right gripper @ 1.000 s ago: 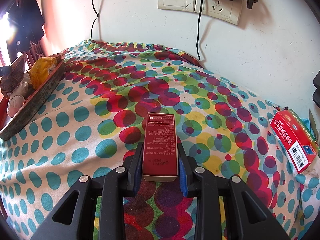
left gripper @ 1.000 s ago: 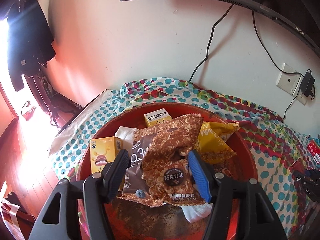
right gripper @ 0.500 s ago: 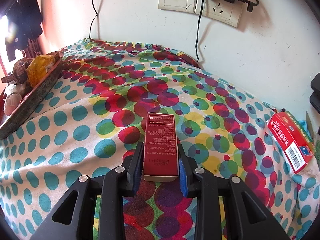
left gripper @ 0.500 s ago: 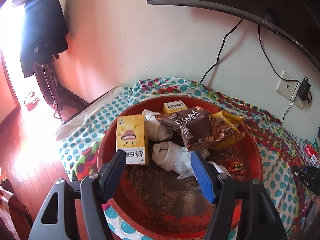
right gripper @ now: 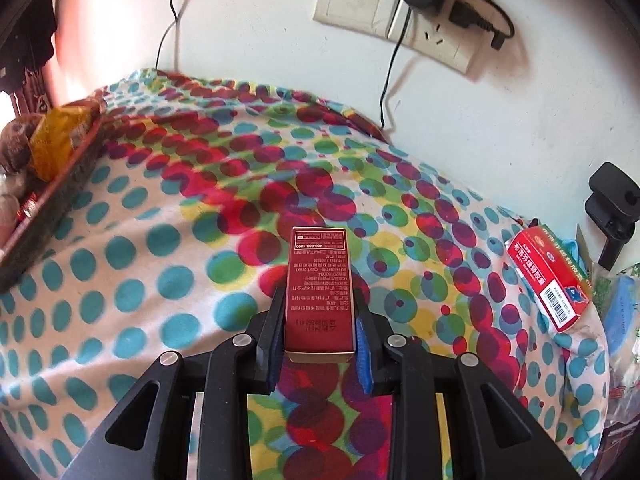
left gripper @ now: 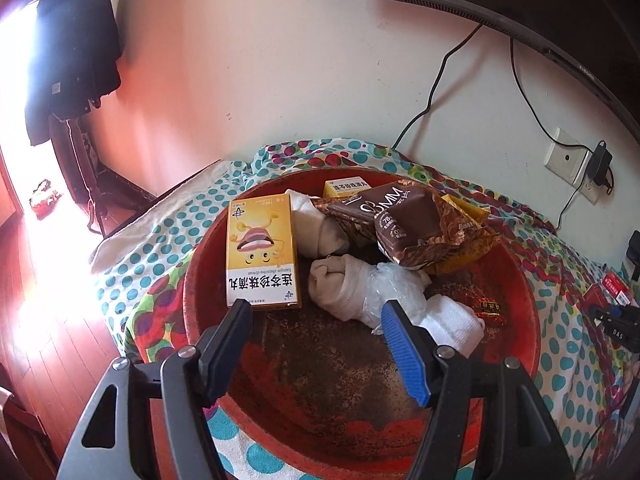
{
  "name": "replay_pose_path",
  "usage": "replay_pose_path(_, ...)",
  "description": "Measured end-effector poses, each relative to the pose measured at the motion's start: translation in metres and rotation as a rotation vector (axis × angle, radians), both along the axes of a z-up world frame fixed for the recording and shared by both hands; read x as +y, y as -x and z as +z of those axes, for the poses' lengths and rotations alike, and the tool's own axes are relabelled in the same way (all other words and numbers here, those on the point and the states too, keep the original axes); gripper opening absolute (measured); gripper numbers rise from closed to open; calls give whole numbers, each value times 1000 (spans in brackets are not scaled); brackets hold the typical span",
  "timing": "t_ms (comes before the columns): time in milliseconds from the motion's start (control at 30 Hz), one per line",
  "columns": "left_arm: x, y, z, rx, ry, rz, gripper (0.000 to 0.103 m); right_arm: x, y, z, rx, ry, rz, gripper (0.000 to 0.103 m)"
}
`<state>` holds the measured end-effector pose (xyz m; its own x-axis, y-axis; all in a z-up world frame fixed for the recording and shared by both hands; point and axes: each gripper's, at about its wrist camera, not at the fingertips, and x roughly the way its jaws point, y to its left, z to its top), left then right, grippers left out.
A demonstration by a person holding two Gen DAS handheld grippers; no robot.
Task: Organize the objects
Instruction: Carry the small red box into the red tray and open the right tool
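Two grippers, one loaded: the right gripper [right gripper: 318, 330] clamps a dark red rectangular carton [right gripper: 320, 292] above the polka-dot cloth [right gripper: 160, 248].
Left gripper [left gripper: 316, 334] hangs spread and empty over the round red tray [left gripper: 516, 280], which holds a yellow cartoon-face box [left gripper: 260, 248], brown snack packet [left gripper: 404, 224] and rolled white socks [left gripper: 340, 288]. Only the right view shows a red-and-white box [right gripper: 548, 280] lying well apart.

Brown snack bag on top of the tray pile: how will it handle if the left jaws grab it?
The brown snack bag looks puffy and crinkled, so probably light and floppy, deforming under the jaws. Its glossy foil may slip. It rests loosely on the yellow packet and socks, so a pull could drag them.
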<state>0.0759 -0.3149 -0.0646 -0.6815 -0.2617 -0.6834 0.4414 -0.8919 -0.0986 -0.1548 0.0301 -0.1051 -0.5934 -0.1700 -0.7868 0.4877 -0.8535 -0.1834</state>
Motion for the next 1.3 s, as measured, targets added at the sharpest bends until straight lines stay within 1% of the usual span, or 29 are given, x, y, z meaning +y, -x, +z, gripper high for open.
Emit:
replay_pose_path(100, 2, 1, 0, 0, 24, -13, 69, -16, -12, 16, 17, 30, 26, 27)
replay_pose_path(233, 1, 1, -2, -4, -3, -22, 69, -56, -39, 35, 21, 87, 117, 27)
replay_pose_path(300, 1, 1, -1, 1, 0, -22, 69, -78, -54, 42, 15, 115, 173, 27)
replay_pose_path(467, 0, 0, 0, 0, 18, -13, 69, -139, -92, 47, -3, 134, 303, 27)
replay_pose_path(533, 0, 0, 0, -2, 30, -15, 69, -159, -104, 49, -22, 157, 330, 27)
replay_pose_path(633, 0, 1, -1, -6, 31, -17, 69, -182, -116, 48, -41, 160, 354, 27)
replay_pose_path(767, -2, 0, 0, -1, 33, -10, 69, -207, -127, 44, -52, 149, 378, 27)
replay_pose_path(933, -9, -4, 5, 21, 43, 29, 69, -227, -130, 34, -80, 126, 366, 27)
replay_pose_path(1067, -13, -4, 5, 11, 45, 56, 69, -235, -120, 22, -102, 111, 329, 27)
replay_pose_path(1167, -15, -5, 3, 3, 30, 64, 69, -240, -109, 14, -121, 107, 306, 27)
replay_pose_path(1300, -15, -5, 3, 1, 47, 74, 69, -250, -102, 6, -129, 113, 291, 27)
